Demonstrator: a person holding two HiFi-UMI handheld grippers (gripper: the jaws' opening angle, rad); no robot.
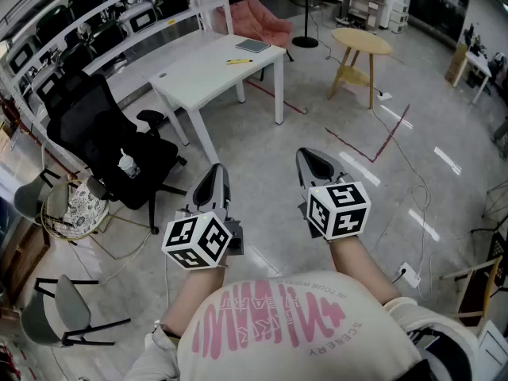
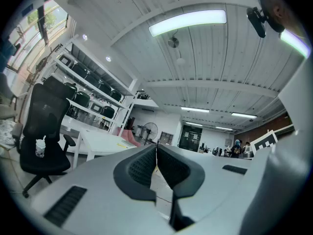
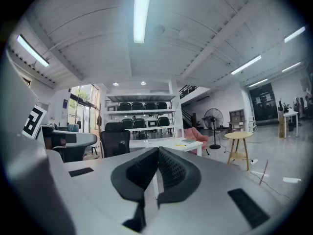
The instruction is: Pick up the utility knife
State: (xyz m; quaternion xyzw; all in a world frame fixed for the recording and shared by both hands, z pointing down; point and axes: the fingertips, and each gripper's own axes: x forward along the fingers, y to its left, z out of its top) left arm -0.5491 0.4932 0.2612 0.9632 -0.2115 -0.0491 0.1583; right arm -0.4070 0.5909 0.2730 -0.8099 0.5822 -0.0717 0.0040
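A yellow utility knife (image 1: 238, 61) lies on a white table (image 1: 198, 70) far ahead of me, next to a grey notebook (image 1: 253, 45). My left gripper (image 1: 215, 171) and right gripper (image 1: 310, 156) are held side by side in front of my chest, level and well short of the table. Both sets of jaws are closed together with nothing between them. In the right gripper view the gripper (image 3: 158, 151) points at the table, where the knife (image 3: 181, 144) shows as a small yellow streak. The left gripper (image 2: 156, 148) looks past the table's edge (image 2: 105, 142).
A black office chair (image 1: 107, 137) with a cup (image 1: 127, 163) on its seat stands left of the table. A round wooden side table (image 1: 361, 42), a fan (image 1: 305, 6) and a pink sofa (image 1: 258, 21) stand further back. Grey chairs (image 1: 59, 308) and cables sit on the floor.
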